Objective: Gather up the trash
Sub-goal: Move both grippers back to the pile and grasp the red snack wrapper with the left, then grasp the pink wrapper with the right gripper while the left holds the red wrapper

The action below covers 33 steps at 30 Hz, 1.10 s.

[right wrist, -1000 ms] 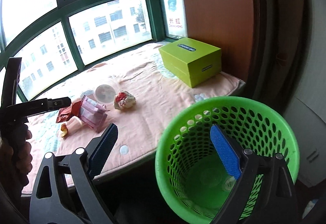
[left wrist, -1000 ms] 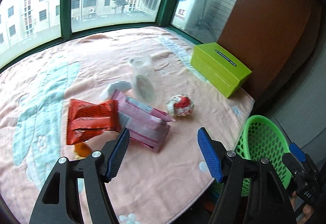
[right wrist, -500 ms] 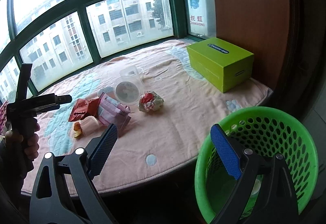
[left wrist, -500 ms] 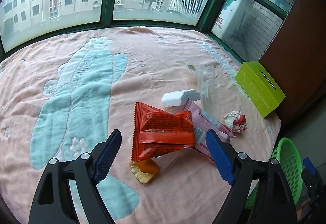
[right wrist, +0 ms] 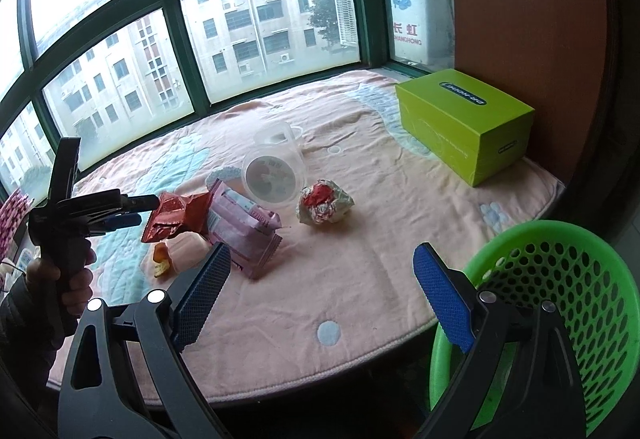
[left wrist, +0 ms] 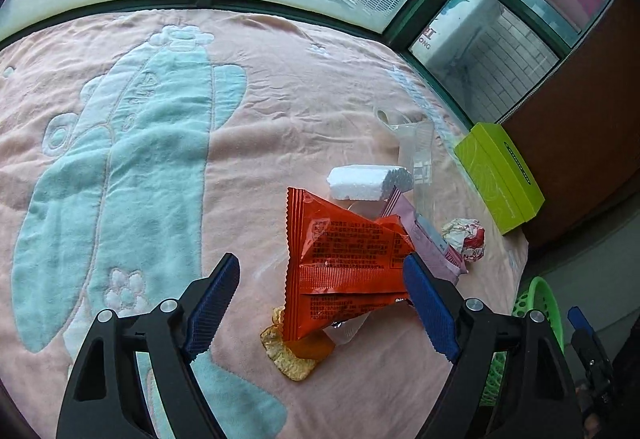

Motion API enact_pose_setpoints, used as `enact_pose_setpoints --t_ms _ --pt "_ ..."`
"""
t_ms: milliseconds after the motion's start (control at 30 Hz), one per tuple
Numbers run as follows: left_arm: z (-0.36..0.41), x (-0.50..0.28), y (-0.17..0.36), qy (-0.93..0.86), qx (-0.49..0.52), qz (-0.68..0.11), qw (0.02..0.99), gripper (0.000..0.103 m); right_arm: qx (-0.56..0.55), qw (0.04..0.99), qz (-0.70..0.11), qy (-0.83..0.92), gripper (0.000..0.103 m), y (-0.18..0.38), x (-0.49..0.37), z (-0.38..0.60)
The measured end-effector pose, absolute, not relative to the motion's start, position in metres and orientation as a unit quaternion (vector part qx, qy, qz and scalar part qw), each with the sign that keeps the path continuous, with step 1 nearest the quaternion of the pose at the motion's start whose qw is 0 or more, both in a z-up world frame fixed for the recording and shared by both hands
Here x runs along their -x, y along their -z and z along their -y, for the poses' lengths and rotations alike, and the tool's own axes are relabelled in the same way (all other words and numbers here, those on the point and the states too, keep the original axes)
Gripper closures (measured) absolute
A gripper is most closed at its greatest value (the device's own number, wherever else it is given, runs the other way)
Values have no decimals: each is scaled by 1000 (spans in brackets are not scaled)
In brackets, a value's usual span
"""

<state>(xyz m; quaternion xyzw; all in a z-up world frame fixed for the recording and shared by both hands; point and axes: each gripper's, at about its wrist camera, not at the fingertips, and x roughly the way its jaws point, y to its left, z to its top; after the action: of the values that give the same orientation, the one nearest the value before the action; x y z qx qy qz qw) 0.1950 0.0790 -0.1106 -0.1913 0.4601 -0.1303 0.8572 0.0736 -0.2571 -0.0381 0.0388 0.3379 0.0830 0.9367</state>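
Note:
Trash lies in a heap on the pink blanket (left wrist: 248, 127): an orange-red snack bag (left wrist: 340, 267), a pink wrapper (left wrist: 430, 243), a white foam block (left wrist: 368, 183), a clear plastic cup (left wrist: 418, 155), a crumpled red-and-white ball (left wrist: 466, 239) and an orange cracker (left wrist: 292, 353). My left gripper (left wrist: 320, 303) is open, its jaws on either side of the snack bag's near end. My right gripper (right wrist: 320, 299) is open and empty, over the blanket's front edge. The green basket (right wrist: 560, 299) stands to its right, below the ledge.
A lime-green box (right wrist: 468, 123) sits at the right end against a brown wall panel (right wrist: 528, 19). Green-framed windows (right wrist: 192, 59) run along the back. In the right wrist view the left gripper (right wrist: 124, 211) sits by the snack bag (right wrist: 176, 217).
My left gripper has swung left and closed in on the snack bag. My right gripper has moved up and left from the basket toward the blanket's edge.

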Motion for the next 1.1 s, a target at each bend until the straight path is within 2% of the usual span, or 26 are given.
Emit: enact_pose_setpoints --t_ms 233,467,533,600,733,833,933,1100 --pt "-86 -206 128 156 227 -468 840 23 -32 933 -348 -86 11 45 -85 245" --pt "-81 -212 139 192 246 -471 825 35 -27 929 -357 -91 11 54 -100 236" --pt "-80 -212 140 201 252 -469 822 46 -28 928 -360 -90 11 57 -106 235" --pt "-78 -211 139 202 248 -468 824 52 -36 926 -364 -91 11 60 -112 236" --pt "-77 -208 132 206 247 -459 828 78 -55 920 -377 -90 11 69 -126 238" --pt "-75 -202 122 202 230 -448 840 87 -59 918 -382 -87 11 74 -136 238" --pt "-72 -196 110 199 211 -437 852 92 -59 915 -389 -84 11 81 -148 237" --pt "-70 -184 88 200 196 -413 867 94 -65 912 -394 -97 12 85 -159 234"
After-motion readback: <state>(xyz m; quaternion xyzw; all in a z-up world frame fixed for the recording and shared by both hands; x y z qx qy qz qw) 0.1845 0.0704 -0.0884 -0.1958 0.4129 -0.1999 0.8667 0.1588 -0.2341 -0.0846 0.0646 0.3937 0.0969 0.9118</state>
